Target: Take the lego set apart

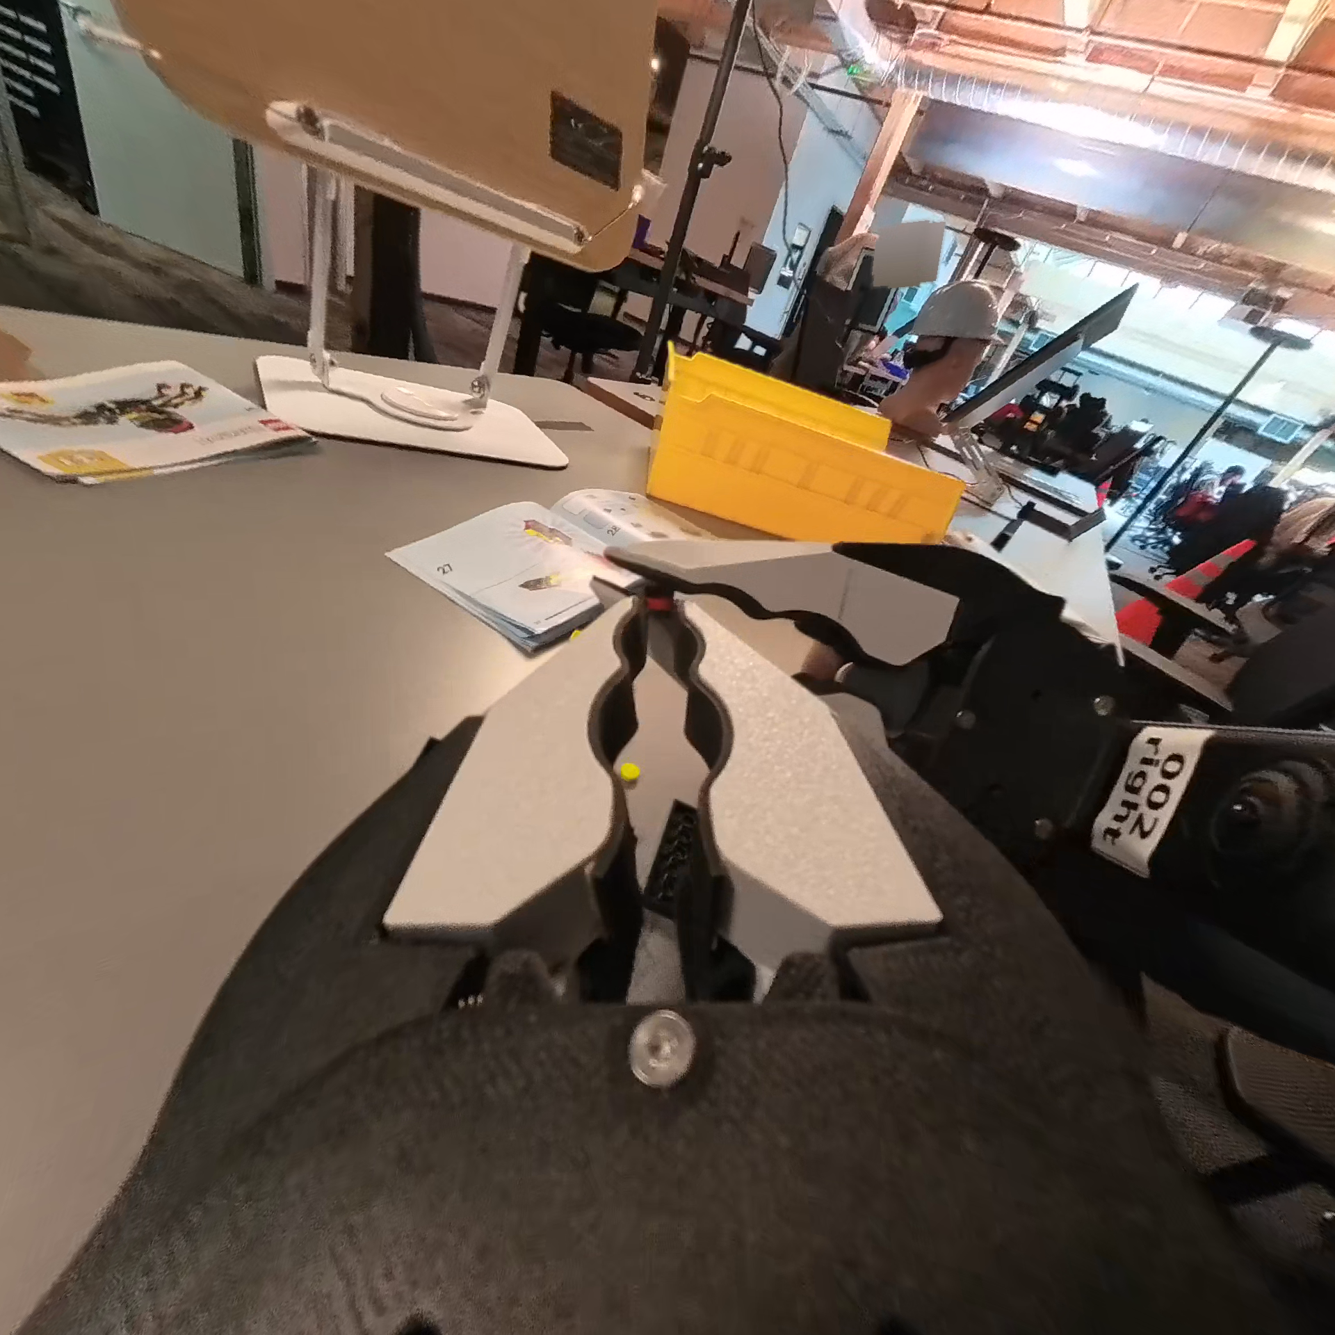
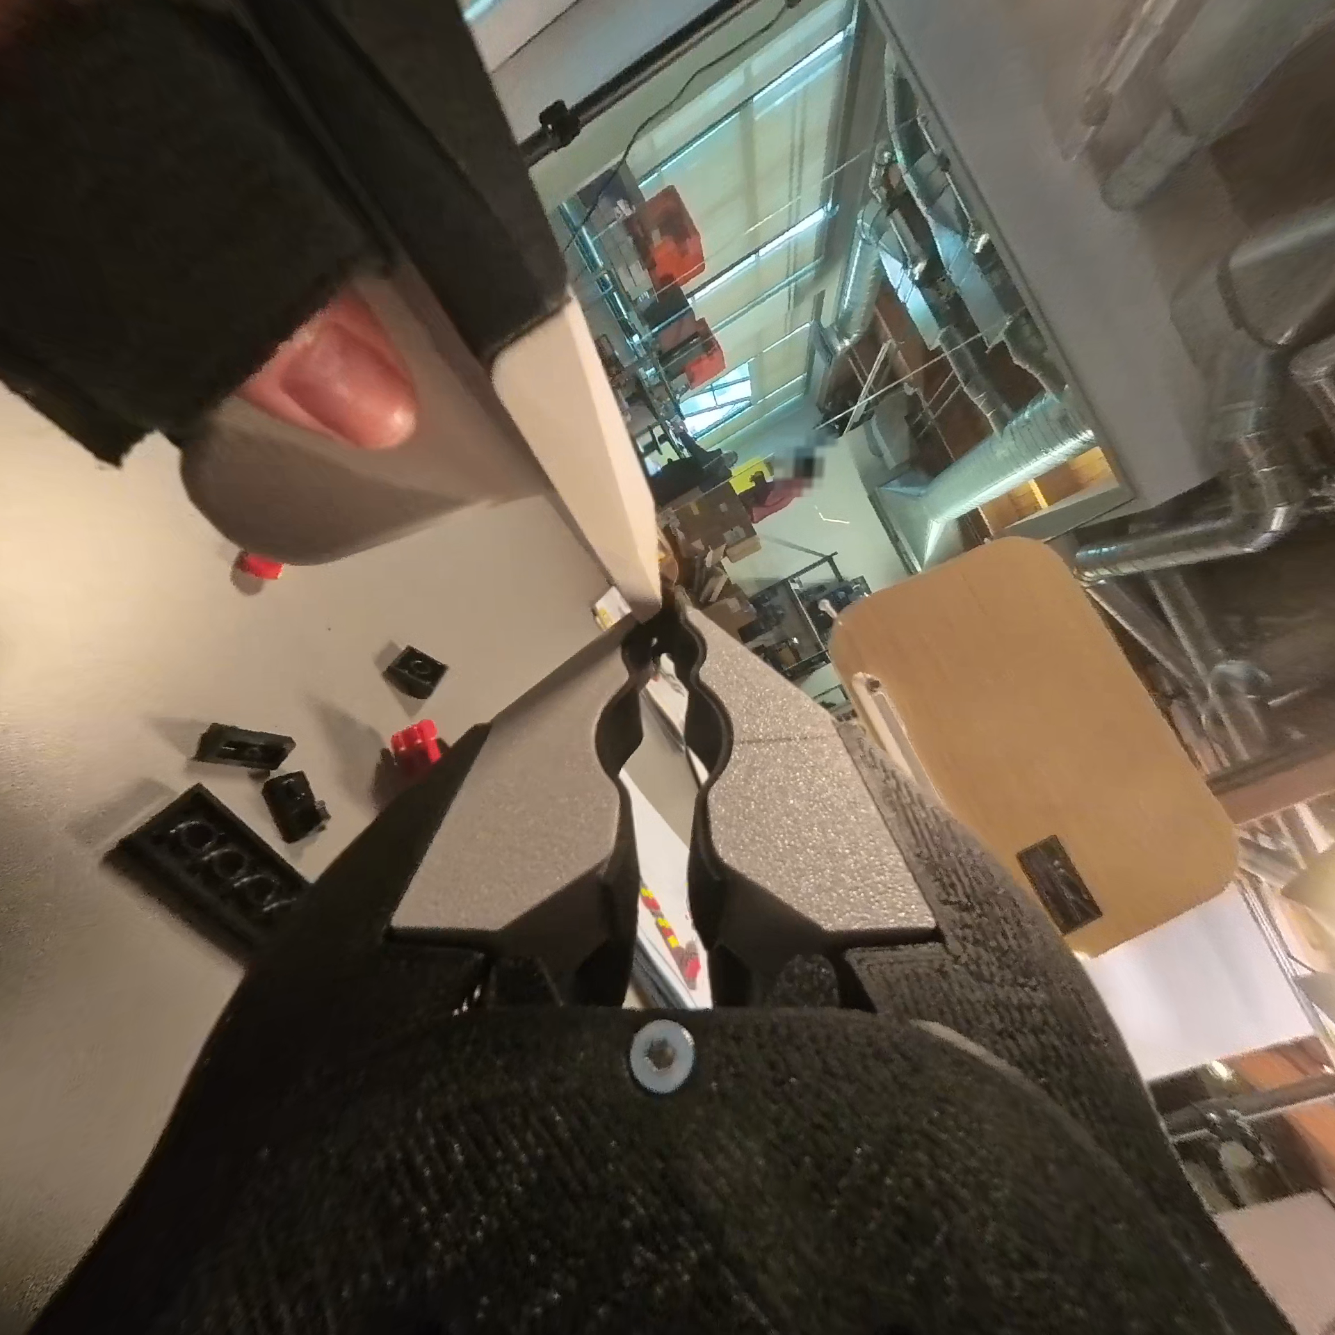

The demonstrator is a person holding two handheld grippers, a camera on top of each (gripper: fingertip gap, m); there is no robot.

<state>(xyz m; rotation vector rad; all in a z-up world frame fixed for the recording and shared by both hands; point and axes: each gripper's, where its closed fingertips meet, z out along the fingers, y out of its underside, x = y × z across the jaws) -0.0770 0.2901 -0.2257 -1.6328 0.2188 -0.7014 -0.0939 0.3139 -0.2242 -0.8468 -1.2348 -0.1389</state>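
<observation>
in the left wrist view the grey bench point(image 1: 217, 650) lies bare and wide to the left, the left claw point(image 1: 654, 603) pinching a small red lego piece point(image 1: 656, 604), with the right claw point(image 1: 621, 560) pressed together on it from the right near a booklet point(image 1: 498, 571) and yellow bin point(image 1: 787, 462). only the right wrist view shows loose black bricks point(image 2: 209, 867) and red bricks point(image 2: 415, 744) on the bench's left.
</observation>
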